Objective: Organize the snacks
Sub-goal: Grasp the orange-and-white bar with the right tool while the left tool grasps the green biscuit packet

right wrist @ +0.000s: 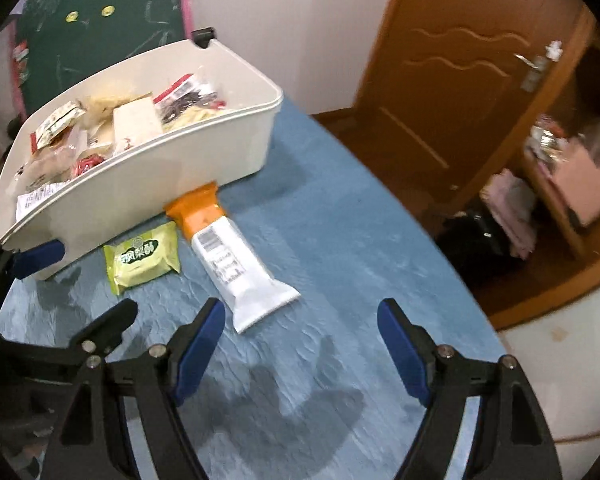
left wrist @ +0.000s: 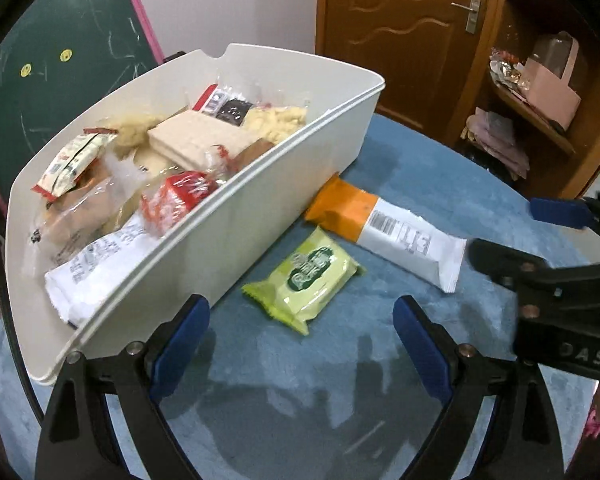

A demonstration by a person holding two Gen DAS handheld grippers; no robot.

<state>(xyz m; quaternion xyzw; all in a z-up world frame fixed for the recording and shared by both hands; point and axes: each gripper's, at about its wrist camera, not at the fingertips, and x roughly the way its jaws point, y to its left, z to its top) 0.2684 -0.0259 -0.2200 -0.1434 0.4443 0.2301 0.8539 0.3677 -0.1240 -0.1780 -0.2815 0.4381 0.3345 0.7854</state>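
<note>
1. Both sets of fingers are spread wide and empty: the left gripper hovers low over the blue tablecloth right by the near corner of the white bin, and the right gripper hangs beside it.
2. Two snacks are left outside the bin: the green packet, flat just beside the bin wall, and the orange-and-white wrapper, its orange end touching the wall.
3. The bin already looks well filled with packets.
4. From where I stand, the green packet seems the left gripper's natural pick, lying straight ahead between its fingers.
5. I'd go in low, straddle the packet's short width and close gently, since it's thin and crinkly and could slide on the cloth.
</note>
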